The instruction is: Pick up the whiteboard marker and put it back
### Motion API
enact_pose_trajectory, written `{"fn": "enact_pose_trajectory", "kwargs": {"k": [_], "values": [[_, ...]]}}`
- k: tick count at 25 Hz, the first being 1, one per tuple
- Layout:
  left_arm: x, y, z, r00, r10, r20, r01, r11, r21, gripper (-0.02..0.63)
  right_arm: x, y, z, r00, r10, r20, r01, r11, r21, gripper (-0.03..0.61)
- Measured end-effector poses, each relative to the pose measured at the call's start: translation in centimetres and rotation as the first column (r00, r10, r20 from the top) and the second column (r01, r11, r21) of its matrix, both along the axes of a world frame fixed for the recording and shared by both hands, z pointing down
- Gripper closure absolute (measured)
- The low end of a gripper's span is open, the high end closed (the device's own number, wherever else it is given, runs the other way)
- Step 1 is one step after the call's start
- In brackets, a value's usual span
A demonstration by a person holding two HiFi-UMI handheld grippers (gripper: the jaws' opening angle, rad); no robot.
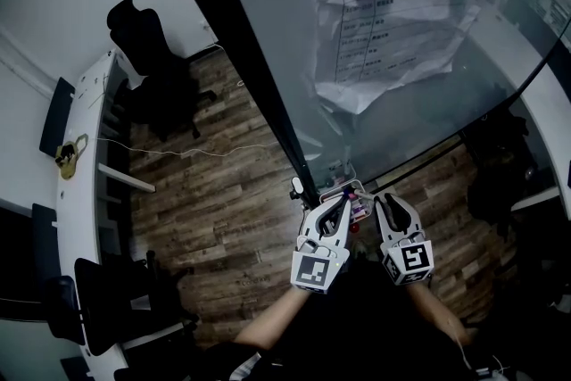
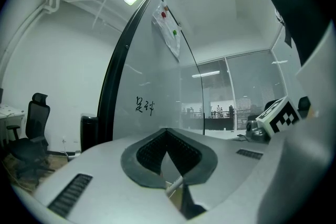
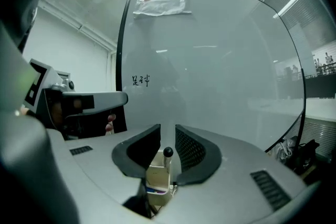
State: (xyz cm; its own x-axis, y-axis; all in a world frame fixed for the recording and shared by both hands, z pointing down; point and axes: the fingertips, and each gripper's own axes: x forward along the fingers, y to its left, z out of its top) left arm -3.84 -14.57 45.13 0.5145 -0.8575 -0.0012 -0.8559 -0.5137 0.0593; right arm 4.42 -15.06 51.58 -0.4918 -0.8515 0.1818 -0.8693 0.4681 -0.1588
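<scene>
Your right claw [image 3: 168, 128] sits closest to the lens with its jaws apart. Between them, the black cap of the whiteboard marker [image 3: 167, 153] shows, with a gap on each side; no contact seen.

Marker position: upright in the small cream holder [image 3: 156, 173], which sits at the foot of the glass whiteboard [image 3: 226, 60].

Your left claw [image 2: 167, 131]: jaws together at the tips, nothing clamped. A thin white sliver shows low in the gap behind them; cannot identify it.

Head view: both claws point at the holder [image 1: 350, 194], left claw [image 1: 343, 201] just beside right claw [image 1: 384, 201]. Marker too small to pick out there.

Progress, as a judgement: with the marker seated in the holder and neither claw on it, this fits either end of the task, about to lift or just returned. Nothing here tells which. If lifting is ahead, everything remains: close on the barrel below the cap, draw it straight up, then reseat it.
</scene>
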Motion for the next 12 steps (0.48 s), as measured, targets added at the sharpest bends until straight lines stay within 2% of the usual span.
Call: {"fn": "enact_pose_trajectory", "kwargs": {"k": [5,9,12], "values": [[-0.2,0.7,-0.3,1.000,0.017,-0.005,-0.017,1.000,0.009,0.606,0.2,0.9,-1.3,0.999,0.030,0.026,-0.030,0.999,0.031,0.488],[-0.4,1.2,-0.6,1.000,0.030,-0.009,-0.030,0.999,0.019,0.606,0.2,2.0,-2.7,0.999,0.039,0.029,-0.041,0.997,0.068,0.555],[-0.5,1.7,-0.6,0.999,0.042,-0.007,-0.041,0.999,0.024,0.606,0.3,2.9,-3.9,0.999,0.039,0.030,-0.042,0.993,0.106,0.563]]}}
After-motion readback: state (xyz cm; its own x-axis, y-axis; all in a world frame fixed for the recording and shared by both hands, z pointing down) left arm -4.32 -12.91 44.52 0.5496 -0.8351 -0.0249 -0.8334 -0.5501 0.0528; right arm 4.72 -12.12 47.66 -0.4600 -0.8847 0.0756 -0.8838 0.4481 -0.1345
